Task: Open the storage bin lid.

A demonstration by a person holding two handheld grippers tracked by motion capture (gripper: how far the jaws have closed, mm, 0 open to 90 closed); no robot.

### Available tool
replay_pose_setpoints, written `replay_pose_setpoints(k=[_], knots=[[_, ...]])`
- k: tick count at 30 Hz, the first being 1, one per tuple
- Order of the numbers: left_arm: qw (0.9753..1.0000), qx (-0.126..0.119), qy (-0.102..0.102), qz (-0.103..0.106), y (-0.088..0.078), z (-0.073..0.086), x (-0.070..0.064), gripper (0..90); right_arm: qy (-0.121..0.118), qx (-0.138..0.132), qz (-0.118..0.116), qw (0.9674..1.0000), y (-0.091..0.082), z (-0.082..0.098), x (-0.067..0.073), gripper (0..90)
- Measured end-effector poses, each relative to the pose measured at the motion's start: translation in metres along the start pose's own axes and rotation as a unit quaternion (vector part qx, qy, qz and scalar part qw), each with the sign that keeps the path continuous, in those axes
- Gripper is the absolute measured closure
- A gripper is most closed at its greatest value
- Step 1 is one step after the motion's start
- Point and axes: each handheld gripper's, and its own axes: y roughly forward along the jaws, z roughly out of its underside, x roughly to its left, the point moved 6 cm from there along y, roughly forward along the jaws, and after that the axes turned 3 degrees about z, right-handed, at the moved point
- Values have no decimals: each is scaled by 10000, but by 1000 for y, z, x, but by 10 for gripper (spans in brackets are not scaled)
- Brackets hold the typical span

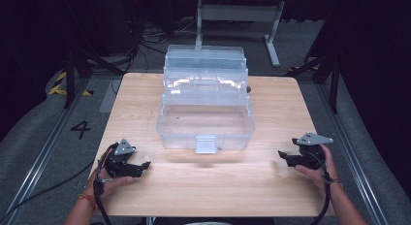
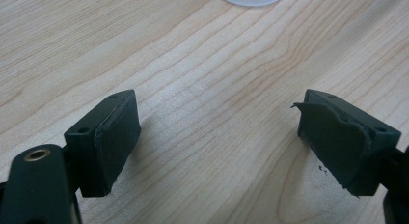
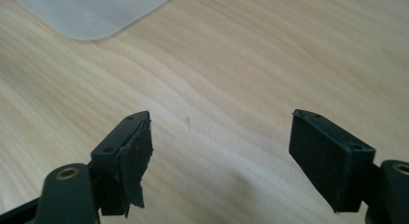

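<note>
So the counter [image 1: 203,186] is a big light wood top, and the only real thing on it is the box [image 1: 206,101], a clear plastic tackle-style case sitting dead centre, toward the far half. It's swung open in tiers: lid [image 1: 204,55] tipped back at the rear, the tray [image 1: 206,82] stepped up behind, and the deep bottom bin facing me with its latch [image 1: 205,144] hanging over the front edge. As far as I can see through the plastic, every level is empty, though glare on the tray makes that part hard to call.

My guess is the hands sit low and wide so the box stays free to reach from both sides.

Left fingers [image 1: 140,166] rest near the counter at the front left, spread, nothing between them. Right fingers [image 1: 285,157] are front right, also spread and empty. Both are well apart from the box.
</note>
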Motion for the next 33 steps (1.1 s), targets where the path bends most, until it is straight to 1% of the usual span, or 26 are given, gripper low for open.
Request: replay_pose_setpoints(k=[1,3,5,6,7,10,11,12,15,18,21,22,28,31,33], knots=[[10000,2,2,-1,0,0,0,154,60,29,-37,10000,-1,5,0,240],[10000,-1,0,-2,0,0,0,154,93,111,-58,9999,-3,13,-1,235],[10000,3,-3,-10,0,0,0,154,187,100,-69,9998,-6,21,-1,232],[10000,-2,-11,-13,0,0,0,154,205,111,-130,9996,-7,26,0,229],[10000,-3,-19,-16,0,0,0,154,202,128,-142,9996,-8,31,0,225],[10000,-5,-29,-20,0,0,0,154,277,131,-188,9994,-10,40,1,221],[10000,-5,-29,-20,0,0,0,154,277,131,-188,9994,-10,40,1,221],[10000,-5,-27,-22,0,0,0,154,453,71,-323,9984,-12,45,0,221],[10000,-3,-11,-10,0,0,0,154,438,72,-338,9984,-13,46,0,214],[10000,-21,-11,-7,1,0,0,153,438,82,-405,9982,-13,46,0,203],[10000,-36,-10,-8,1,-1,0,152,409,82,-381,9984,-13,47,0,202],[10000,-31,53,-29,1,-1,1,152,414,83,-363,9984,-14,47,0,202],[10000,-17,62,-13,1,-1,1,151,419,79,-367,9984,-14,47,-1,202],[10000,-15,66,5,1,-1,1,150,420,79,-366,9984,-14,47,-1,202],[10000,-6,4,44,1,-1,0,150,420,79,-367,9984,-14,47,-1,202]])
